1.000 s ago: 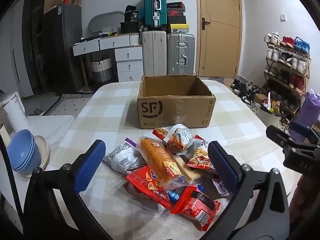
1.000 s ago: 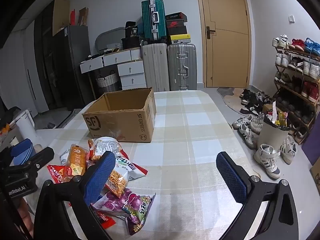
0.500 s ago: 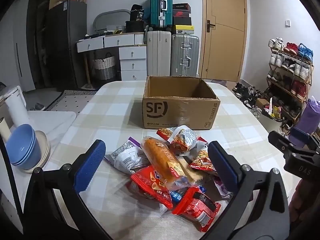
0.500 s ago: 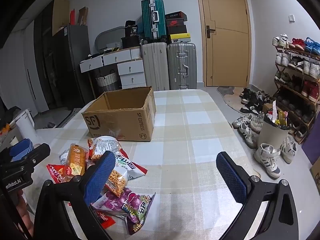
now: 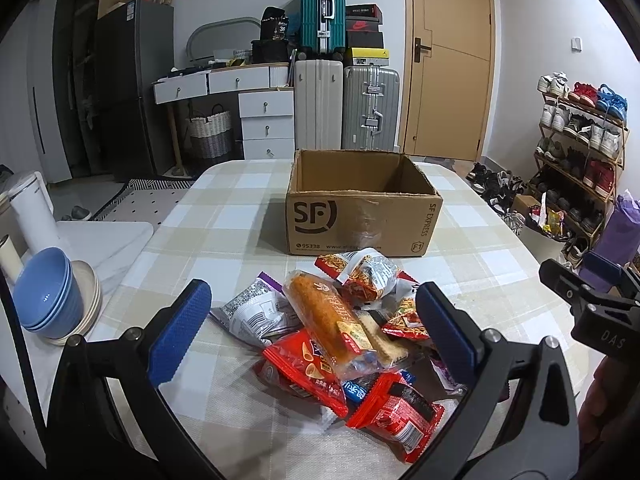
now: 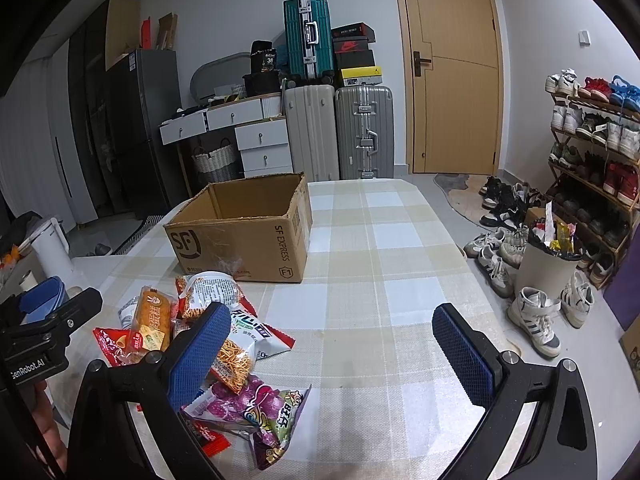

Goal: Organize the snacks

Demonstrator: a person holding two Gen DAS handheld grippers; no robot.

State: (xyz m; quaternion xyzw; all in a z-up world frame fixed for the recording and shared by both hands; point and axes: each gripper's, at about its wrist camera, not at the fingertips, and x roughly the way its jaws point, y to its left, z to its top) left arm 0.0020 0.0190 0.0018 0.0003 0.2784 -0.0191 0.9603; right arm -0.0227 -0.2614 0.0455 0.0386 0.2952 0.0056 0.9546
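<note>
In the left wrist view, the left gripper [image 5: 312, 328] hangs wide apart and empty over a heap of snack packets [image 5: 340, 332] on the checked desk [image 5: 208, 216], just in front of 1 open cardboard box [image 5: 362, 210], which looks empty. The long orange bread packet [image 5: 328, 322] lies on top; it looks light, soft and crinkly, likely slippery, so pinching it across its middle seems safest. About 8 packets show, though overlap hides some. In the right wrist view, the right gripper [image 6: 328, 348] is likewise wide and empty, beside the heap; 1 purple packet [image 6: 260, 404] lies nearest, another light, soft bag best pinched at its sealed edge.
</note>
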